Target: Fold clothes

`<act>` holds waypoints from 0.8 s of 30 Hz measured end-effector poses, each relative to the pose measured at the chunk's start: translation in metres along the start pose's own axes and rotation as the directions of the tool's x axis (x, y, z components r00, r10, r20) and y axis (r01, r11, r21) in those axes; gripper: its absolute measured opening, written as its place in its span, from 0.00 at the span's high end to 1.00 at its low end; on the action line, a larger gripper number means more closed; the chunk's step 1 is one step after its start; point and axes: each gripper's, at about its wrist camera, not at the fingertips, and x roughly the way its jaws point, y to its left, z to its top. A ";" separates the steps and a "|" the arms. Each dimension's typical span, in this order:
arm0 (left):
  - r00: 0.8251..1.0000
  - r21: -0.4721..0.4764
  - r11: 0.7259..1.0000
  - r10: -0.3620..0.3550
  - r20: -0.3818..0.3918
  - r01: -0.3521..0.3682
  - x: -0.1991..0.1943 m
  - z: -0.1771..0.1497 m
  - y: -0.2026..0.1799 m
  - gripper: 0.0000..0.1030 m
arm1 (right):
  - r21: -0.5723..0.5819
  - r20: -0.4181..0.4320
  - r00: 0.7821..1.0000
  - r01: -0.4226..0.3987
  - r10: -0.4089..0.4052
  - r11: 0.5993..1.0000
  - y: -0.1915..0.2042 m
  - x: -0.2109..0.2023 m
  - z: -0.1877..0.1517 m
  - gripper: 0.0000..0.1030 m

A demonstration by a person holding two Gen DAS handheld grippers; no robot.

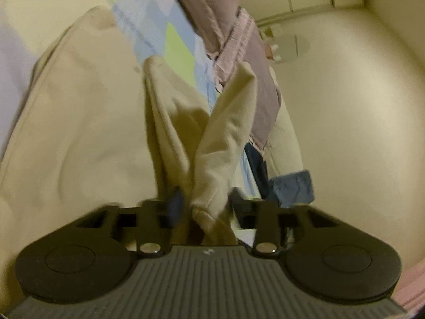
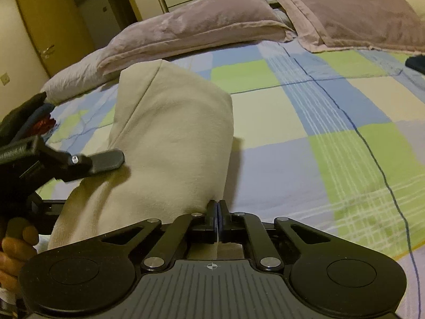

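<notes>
Right hand-held gripper (image 2: 217, 214): jaws pressed together, pinching the lower edge of the cream garment (image 2: 170, 143). Left hand-held gripper (image 1: 204, 199): jaws stood spread, a bunched cream fold passing between them; from the blurred left wrist view I could not tell whether the pads touched the cloth. In the right wrist view one of its fingers (image 2: 106, 159) lay against the garment's left side, a person's hand (image 2: 16, 250) gripping the handle below.

Garment: plain cream, soft, thick-looking; lifted off the bed (image 2: 332, 138) and hanging in broad folds between the two grippers, over the bed's near left part.

Surroundings: checked blue, green and cream bedcover lay flat and open to the right and toward the far edge. Two mauve pillows (image 2: 202, 26) lay along the head edge. A dark item (image 2: 417, 62) sat at the right edge. A wooden door (image 2: 50, 21) stood beyond the far left corner.
</notes>
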 end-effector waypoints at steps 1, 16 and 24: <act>1.000 0.035 0.999 0.006 0.014 -0.007 -0.004 -0.001 -0.005 0.85 | 0.011 -0.001 1.000 -0.009 0.009 1.000 -0.002 0.000 0.001 0.94; 0.981 0.247 0.956 0.124 0.151 -0.159 -0.044 -0.005 -0.029 0.82 | 0.071 -0.015 0.992 -0.121 0.122 0.990 -0.001 0.006 0.008 0.94; 0.971 0.224 0.956 0.150 0.186 -0.190 -0.058 -0.002 -0.024 0.88 | 0.033 0.018 0.986 -0.165 0.164 0.986 0.027 0.000 0.018 0.94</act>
